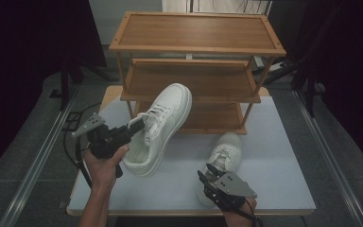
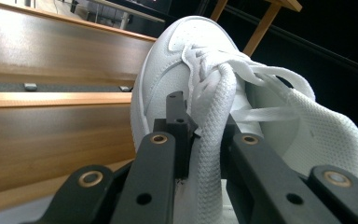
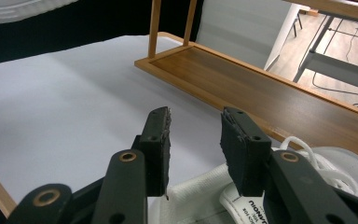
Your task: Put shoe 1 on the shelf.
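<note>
Shoe held: white sneaker, raised clear of the white table top, toe tilted up and away from the left gripper, toward the middle shelf of the wooden rack.
Left gripper: jaws clamped on the sneaker's tongue, just behind the laces; in the left gripper view the knitted tongue fills the gap between the two black jaws.
Left hand: wrapped around the gripper body, below and behind the shoe's heel.
Second shoe: matching white sneaker, flat on the table top, directly ahead of and under the right gripper, toe pointing toward the rack's bottom shelf.
Right gripper: jaws apart, nothing pinched; in the right gripper view they hang just above the second sneaker's collar and tongue label, no contact visible.
Rack: three wooden shelves, beyond both grippers, its bottom shelf just past the right gripper's jaw tips.
</note>
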Demonstrator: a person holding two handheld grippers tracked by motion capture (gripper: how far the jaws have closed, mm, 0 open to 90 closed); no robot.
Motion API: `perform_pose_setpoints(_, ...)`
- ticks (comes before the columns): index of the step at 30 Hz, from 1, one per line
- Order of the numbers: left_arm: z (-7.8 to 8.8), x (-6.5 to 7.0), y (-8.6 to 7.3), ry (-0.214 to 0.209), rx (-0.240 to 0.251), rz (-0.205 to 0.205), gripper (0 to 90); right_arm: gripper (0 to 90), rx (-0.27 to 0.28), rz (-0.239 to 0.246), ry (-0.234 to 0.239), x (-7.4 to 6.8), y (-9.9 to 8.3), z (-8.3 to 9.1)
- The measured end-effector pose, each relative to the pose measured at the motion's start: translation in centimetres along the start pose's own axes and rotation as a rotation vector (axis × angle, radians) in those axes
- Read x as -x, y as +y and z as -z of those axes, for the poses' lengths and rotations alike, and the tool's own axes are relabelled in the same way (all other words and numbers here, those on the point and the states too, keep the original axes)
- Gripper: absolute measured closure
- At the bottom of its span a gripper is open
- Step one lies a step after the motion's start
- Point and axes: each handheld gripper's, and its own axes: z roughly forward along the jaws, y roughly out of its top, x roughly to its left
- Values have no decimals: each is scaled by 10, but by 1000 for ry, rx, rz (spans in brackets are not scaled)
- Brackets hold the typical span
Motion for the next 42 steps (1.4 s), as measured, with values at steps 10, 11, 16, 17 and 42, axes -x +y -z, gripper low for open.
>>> perform_pose_setpoints(10,-21,-4,7,20,-1,4,830,622,-4,-9,-1,1,-1,-1)
perform_pose_setpoints(11,-21,-4,7,20,-1,4,830,622,-4,-9,-1,1,-1,-1)
perform_pose_setpoints(16,-29,-7,10,33,7,6,830,621,-2,-5,2,1,-2,-2)
perform_pose_setpoints(17,-33,-8,12,40,5,7,830,621,-2,-5,2,2,-2,-2)
perform_pose_setpoints(42,-77,-9,35,87,50,52,829,622,2,-20,2,5,-1,0)
